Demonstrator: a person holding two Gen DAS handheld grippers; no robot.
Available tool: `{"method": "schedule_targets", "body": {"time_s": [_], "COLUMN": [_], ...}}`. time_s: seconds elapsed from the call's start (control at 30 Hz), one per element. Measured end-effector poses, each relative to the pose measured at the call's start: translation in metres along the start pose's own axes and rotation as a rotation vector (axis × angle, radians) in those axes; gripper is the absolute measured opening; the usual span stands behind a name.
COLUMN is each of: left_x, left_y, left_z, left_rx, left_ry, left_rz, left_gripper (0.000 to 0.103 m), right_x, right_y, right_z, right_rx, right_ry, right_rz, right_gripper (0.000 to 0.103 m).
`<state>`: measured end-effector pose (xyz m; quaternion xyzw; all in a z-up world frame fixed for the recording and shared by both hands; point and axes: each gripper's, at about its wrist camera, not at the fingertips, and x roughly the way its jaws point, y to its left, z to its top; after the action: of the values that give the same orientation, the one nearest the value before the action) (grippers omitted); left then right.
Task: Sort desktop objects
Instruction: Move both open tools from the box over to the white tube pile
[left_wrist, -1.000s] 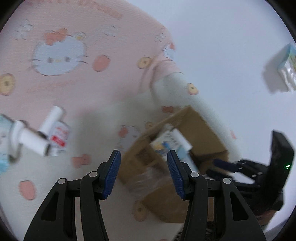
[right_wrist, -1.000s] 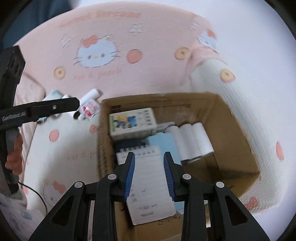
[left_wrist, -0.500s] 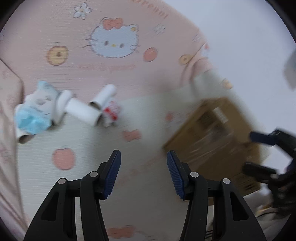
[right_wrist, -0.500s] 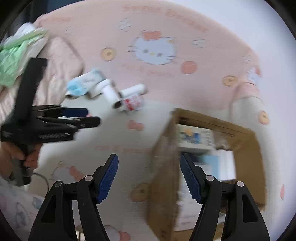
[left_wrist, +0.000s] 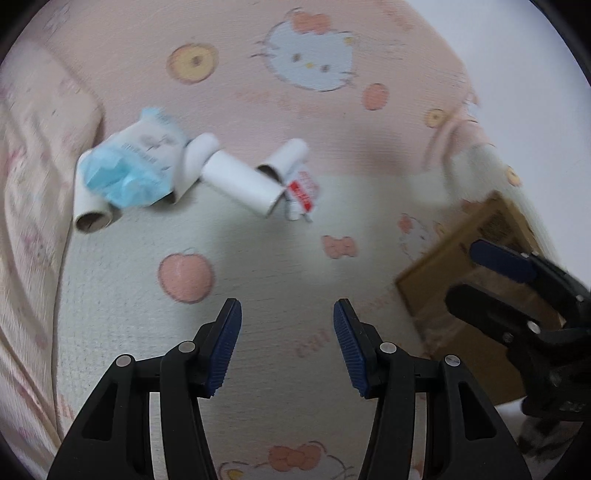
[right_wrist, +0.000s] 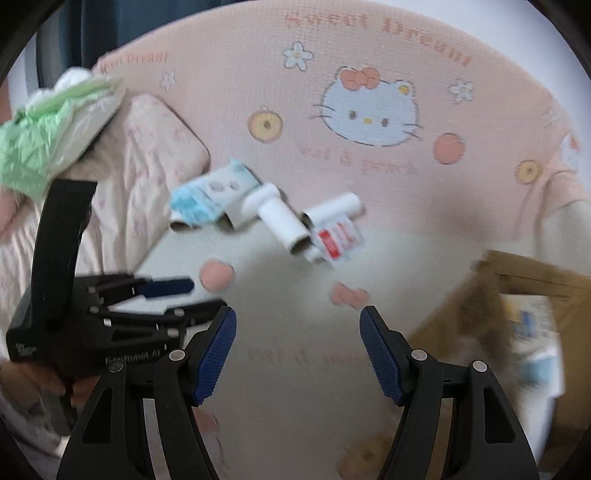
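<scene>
Left wrist view: left tool (left_wrist: 287, 345), jaws apart and empty, hangs over the pink cartoon-print blanket (left_wrist: 258, 280); white paper tubes (left_wrist: 242, 182) lie well ahead. Right tool (right_wrist: 298, 350), jaws just opened, empty, beside the brown cardboard box (right_wrist: 517, 295).

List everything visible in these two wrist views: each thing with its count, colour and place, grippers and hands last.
paper rolls: at least four, white, clustered on the blanket
tissue pack: one, blue and white, lying over the leftmost rolls
small packet: one, white with red label, at the right end of the rolls
cardboard box: one, brown, right of the cluster, blurred items inside
blanket: one, pink and cream cat print, under everything
pillow: one, pale pink, left of the cluster
green-and-white pack: one, top left, on the pillow
left gripper: black, blue pads, open, empty
right gripper: black, blue pads, open, empty
hand: one, holding the left gripper
</scene>
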<state>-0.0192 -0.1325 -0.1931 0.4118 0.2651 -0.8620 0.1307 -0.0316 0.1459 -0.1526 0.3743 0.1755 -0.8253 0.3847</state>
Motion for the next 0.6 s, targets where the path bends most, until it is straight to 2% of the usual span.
{"method": "schedule_targets", "body": {"time_s": [0.17,0.23,0.33,0.53,0.6], "left_x": [0.006,0.009,0.014,0.008,-0.001], "left_y": [0.021,0.028,0.037,0.063,0.072], "left_z": [-0.002,0.0,0.006,0.023,0.028], "left_rx": [-0.046,-0.078,-0.112,-0.191,-0.205], "left_ry": [0.012,0.016,0.015,-0.039,-0.07], "left_rz": [0.026,0.035,0.058,0.086,0.082], "left_gripper": [0.057,0.063,0.066,0.066,0.066], "right_x": [0.039,0.048,0.063,0.088,0.096], "right_y": [0.004,0.011,0.015,0.018,0.017], "right_z": [0.007,0.011,0.018,0.033,0.036], "right_rx": [-0.04,-0.08,-0.108,-0.115,-0.107], "right_ry": [-0.027,-0.059,-0.078,-0.098,-0.093], "right_rz": [-0.016,-0.006,0.028,-0.027,-0.01], "right_gripper": [0.067,0.067,0.067,0.067,0.067]}}
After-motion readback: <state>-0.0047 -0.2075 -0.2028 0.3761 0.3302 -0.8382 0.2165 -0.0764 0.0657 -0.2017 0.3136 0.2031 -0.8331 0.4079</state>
